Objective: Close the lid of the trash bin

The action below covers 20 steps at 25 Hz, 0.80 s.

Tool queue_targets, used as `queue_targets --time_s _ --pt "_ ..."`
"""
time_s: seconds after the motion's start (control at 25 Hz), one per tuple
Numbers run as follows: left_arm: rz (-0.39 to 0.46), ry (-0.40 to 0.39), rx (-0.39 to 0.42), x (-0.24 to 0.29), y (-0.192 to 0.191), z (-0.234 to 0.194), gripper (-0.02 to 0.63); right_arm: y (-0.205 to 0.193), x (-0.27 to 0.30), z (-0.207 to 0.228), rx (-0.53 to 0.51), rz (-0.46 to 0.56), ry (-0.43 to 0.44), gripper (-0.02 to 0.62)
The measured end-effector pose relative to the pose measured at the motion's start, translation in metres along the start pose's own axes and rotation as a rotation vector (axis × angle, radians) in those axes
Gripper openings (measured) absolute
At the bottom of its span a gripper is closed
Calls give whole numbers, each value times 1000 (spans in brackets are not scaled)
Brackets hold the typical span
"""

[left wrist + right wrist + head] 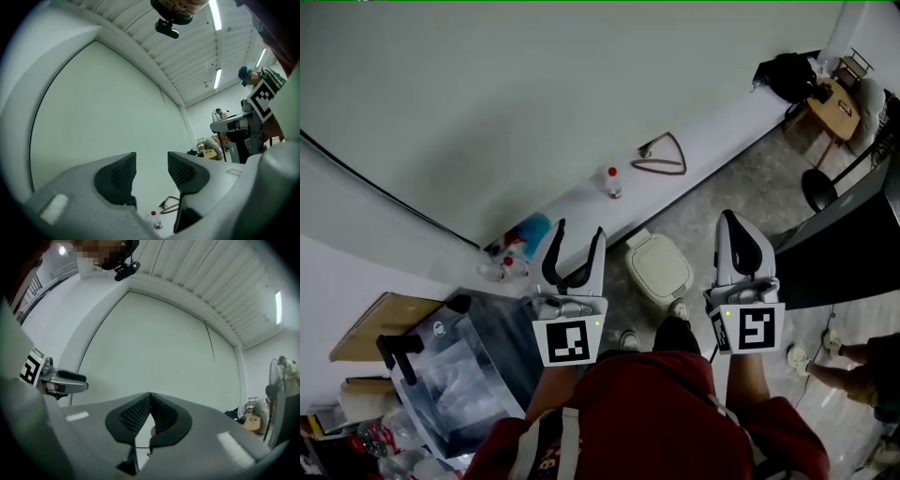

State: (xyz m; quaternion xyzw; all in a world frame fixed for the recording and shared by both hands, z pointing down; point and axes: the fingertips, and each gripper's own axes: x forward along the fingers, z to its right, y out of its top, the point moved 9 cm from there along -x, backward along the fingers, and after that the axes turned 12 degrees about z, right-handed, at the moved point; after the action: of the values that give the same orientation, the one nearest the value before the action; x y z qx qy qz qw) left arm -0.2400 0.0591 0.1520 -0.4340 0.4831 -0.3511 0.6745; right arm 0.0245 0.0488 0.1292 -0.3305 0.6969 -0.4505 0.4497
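"Where is the trash bin (657,266)?"

"On the floor, right by the white ledge (722,131). From the head view it sits between the two grippers. Its lid lies flat on top."

"What about the left gripper (580,229)?"

"Its fingers are spread apart and hold nothing."

"And the right gripper (730,217)?"

"Its fingers are pressed together, with nothing between them."

"What else?"

"A small bottle (612,182) with a red cap stands on the ledge."
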Motion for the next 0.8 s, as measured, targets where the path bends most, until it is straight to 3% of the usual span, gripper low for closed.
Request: queue_targets --time_s 0.16,0.36,0.52,0.68,0.8 --pt "7 4 -2 -1 6 1 209 8 0 -3 -4 30 13 0" --pt "2 3 -35 -2 4 0 163 9 -1 -7 -2 12 10 0" --pt "2 14 -41 -2 1 2 85 5 -6 -6 -13 25 17 0" --pt "-1 10 13 -2 0 7 7 4 -9 -5 -18 21 23 0" --pt "-21 7 16 -1 -2 10 0 6 -9 -4 -4 19 20 0"
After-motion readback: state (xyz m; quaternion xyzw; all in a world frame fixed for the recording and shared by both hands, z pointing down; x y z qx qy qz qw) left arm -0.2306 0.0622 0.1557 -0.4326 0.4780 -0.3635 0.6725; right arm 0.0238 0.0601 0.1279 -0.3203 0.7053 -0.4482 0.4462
